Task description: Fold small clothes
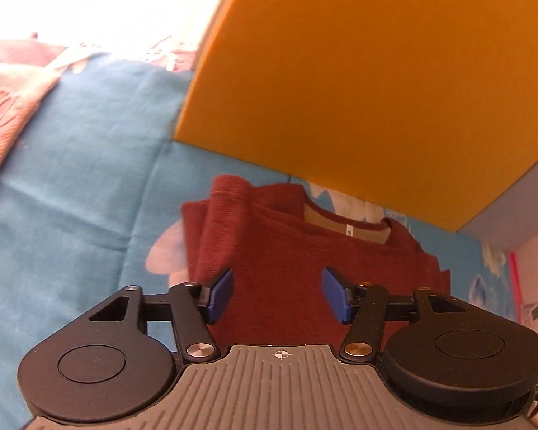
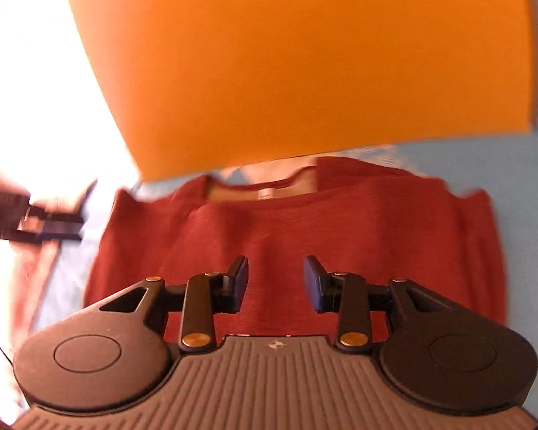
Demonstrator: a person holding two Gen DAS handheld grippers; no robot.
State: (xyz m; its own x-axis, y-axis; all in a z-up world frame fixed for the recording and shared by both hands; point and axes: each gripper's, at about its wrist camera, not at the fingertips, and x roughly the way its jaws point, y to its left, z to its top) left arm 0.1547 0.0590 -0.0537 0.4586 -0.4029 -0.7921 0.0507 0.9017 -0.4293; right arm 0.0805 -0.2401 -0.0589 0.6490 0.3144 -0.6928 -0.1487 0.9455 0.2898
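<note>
The red sweater's (image 1: 287, 261) lower hem is hidden behind the gripper bodies; a dark object (image 2: 36, 222) at the right view's left edge is blurred beyond recognition

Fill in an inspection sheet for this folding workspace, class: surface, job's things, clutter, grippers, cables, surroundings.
Surface: blue printed bedsheet, lightly creased.
Job's things: dark red shirt lying on the sheet, neckline away from the cameras, left side bunched in folds.
Clutter: pink cloth at the sheet's far left.
Grippers: left gripper open, over the shirt; right gripper open, over the shirt; neither holds cloth.
Cables: nothing seen.
Surroundings: orange panel beyond the shirt; overexposed bright area beside it.
</note>
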